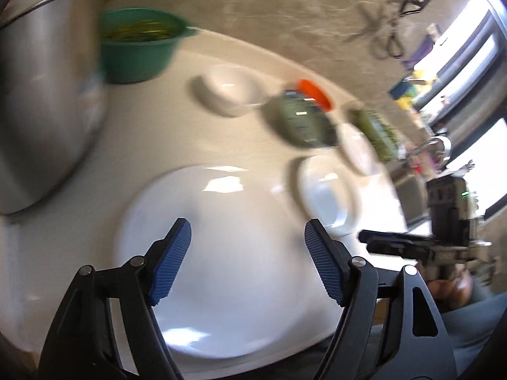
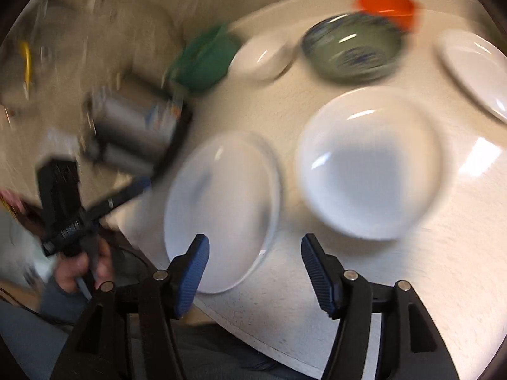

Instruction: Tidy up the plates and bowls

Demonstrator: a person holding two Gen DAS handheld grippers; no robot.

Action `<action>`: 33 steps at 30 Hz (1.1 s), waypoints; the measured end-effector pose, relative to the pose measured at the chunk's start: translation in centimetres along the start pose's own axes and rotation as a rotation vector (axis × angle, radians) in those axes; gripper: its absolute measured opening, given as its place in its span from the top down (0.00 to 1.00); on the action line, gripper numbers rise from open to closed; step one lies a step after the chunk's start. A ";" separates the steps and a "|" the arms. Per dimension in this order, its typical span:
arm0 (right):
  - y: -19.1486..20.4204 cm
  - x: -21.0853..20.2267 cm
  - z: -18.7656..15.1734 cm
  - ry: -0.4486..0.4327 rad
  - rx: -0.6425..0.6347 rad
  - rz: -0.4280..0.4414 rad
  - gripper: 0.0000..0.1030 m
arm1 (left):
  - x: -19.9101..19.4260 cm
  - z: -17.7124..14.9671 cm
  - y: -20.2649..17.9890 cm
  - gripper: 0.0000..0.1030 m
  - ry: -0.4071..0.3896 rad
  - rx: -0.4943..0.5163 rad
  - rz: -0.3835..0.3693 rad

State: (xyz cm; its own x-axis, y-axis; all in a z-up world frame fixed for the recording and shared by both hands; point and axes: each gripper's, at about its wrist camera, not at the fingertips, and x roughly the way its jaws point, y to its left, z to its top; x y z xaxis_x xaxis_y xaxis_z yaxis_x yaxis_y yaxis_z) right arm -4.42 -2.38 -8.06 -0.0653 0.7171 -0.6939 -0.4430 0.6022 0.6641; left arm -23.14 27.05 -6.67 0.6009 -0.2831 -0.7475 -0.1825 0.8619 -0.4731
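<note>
Both grippers, left (image 1: pixel 247 262) and right (image 2: pixel 255 277), gape empty above the table (image 2: pixel 443 269); plate (image 2: pixel 221 212) at 12 o'clock, bowl (image 2: pixel 370 161) at 1; a hasty reach could knock them together

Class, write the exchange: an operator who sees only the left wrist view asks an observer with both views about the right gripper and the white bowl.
Operator: Is the right gripper holding anything?
Observer: No. The right gripper is open, with nothing between its pads.
Operator: Does the white bowl touch the large plate?
Observer: No. The white bowl sits apart from the large plate, with bare table between them.
</note>
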 end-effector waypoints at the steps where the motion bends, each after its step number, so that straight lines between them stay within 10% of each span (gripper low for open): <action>1: -1.8 -1.7 0.1 -0.055 0.068 0.036 0.38 | 0.5 0.7 -1.4 0.29 0.004 -0.009 -0.040; 9: -20.7 -14.7 1.9 -0.412 0.512 0.077 0.36 | 9.9 7.3 -16.3 0.27 0.051 0.115 -0.107; 20: -33.6 -14.7 8.6 -0.300 0.520 0.264 0.36 | 30.0 14.7 -27.2 0.27 0.266 0.209 0.148; 33: -36.0 -13.8 12.5 -0.221 0.477 0.330 0.42 | 37.2 16.6 -26.7 0.27 0.348 0.142 0.178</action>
State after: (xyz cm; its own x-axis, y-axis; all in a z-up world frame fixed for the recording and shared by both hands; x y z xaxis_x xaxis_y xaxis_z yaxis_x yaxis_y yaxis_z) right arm 23.60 -29.55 -18.91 0.0783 0.9173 -0.3905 0.0207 0.3901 0.9205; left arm 17.01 0.50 -14.05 0.2666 -0.2286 -0.9363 -0.1362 0.9528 -0.2714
